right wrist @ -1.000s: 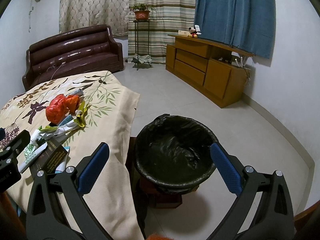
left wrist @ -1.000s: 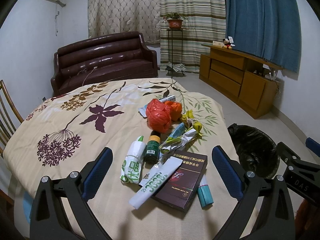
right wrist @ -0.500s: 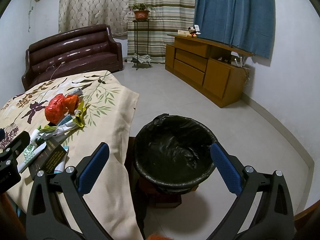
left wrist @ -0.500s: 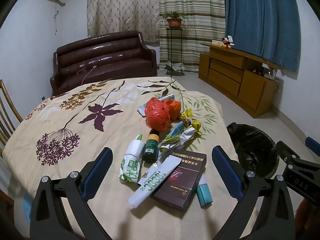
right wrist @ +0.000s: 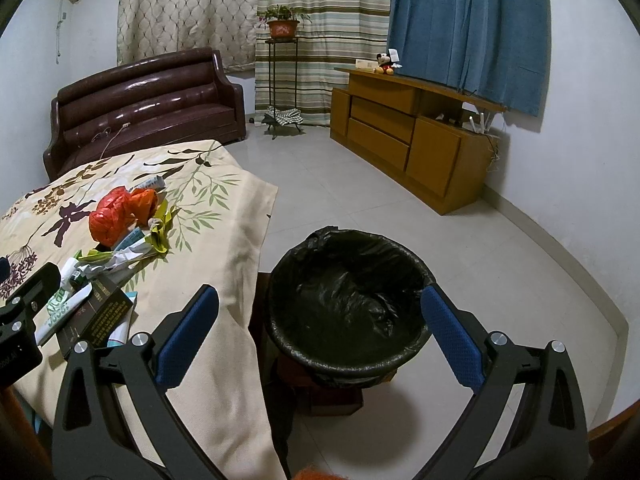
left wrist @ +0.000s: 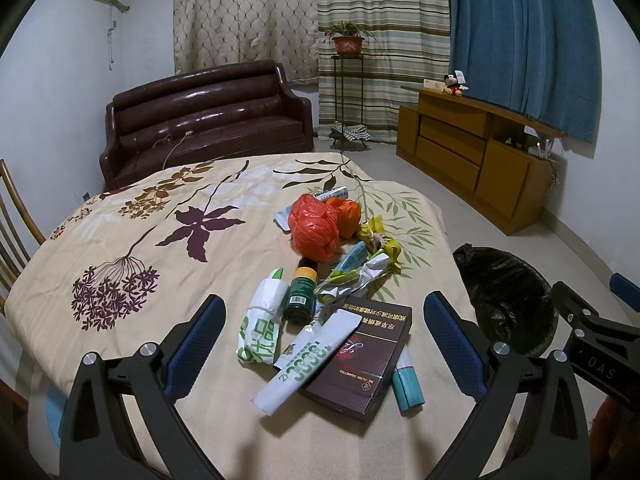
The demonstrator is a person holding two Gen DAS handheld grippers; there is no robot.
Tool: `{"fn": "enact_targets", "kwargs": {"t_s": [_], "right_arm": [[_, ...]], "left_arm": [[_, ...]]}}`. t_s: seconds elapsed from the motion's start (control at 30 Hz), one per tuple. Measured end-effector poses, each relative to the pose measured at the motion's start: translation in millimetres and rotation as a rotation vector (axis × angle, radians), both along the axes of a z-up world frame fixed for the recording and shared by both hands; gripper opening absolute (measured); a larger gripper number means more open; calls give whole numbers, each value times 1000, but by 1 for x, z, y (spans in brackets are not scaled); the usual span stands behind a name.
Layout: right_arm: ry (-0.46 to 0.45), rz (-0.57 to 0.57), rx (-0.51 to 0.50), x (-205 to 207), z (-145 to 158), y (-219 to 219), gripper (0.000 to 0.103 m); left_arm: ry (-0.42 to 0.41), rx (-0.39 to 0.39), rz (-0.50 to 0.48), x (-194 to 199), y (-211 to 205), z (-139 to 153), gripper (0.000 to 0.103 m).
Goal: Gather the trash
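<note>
A pile of trash lies on the floral tablecloth [left wrist: 120, 248]: a red plastic bag [left wrist: 314, 228], a dark green bottle [left wrist: 301, 296], a white-green wrapper [left wrist: 262, 320], a white sachet [left wrist: 308, 360], a dark maroon box [left wrist: 356, 356], a teal tube [left wrist: 406, 380] and crumpled wrappers [left wrist: 360, 276]. My left gripper [left wrist: 324, 328] is open and empty, hovering just before the box and sachet. My right gripper [right wrist: 320, 320] is open and empty above the black-lined trash bin [right wrist: 348, 300], which stands right of the table. The pile also shows in the right wrist view [right wrist: 116, 220].
A brown leather sofa [left wrist: 208, 120] stands behind the table. A wooden cabinet [left wrist: 472, 148] runs along the right wall. A plant stand [left wrist: 347, 80] is by the curtains. A wooden chair [left wrist: 16, 224] is at the table's left edge. Tiled floor [right wrist: 360, 192] lies beyond the bin.
Both views have shifted very slightly. The trash has not moved and both grippers stay open.
</note>
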State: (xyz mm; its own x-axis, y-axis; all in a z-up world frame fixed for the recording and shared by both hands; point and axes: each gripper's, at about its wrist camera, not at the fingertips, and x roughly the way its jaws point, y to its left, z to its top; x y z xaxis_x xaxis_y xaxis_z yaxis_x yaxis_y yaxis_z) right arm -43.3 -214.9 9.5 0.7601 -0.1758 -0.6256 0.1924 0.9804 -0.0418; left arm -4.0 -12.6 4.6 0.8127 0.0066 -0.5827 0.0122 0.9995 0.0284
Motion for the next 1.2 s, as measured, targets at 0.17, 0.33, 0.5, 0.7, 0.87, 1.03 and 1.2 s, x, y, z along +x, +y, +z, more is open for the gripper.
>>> {"fn": "enact_targets", "kwargs": {"t_s": [0.17,0.33,0.5,0.7,0.87,1.03,1.2], "right_arm": [[1,1,0,0,0,0,99],[1,0,0,0,-1,0,99],[2,0,1,0,-2,0,99],[2,-1,2,1,-2,0,99],[5,0,-7,0,-3,1,99],[15,10,-7,2,-3,6,99],[44,32,9,4,-10,15,84]], "left_arm": [[2,-1,-1,1,1,0,97],[3,-2,0,1,0,0,97],[3,0,-1,1,0,0,97],[3,-1,0,1,1,-1,97],[4,-2,-1,2,1,-1,97],[18,-2,-2,0,2,-12,96],[12,21,15,-8,8,-15,96]]}}
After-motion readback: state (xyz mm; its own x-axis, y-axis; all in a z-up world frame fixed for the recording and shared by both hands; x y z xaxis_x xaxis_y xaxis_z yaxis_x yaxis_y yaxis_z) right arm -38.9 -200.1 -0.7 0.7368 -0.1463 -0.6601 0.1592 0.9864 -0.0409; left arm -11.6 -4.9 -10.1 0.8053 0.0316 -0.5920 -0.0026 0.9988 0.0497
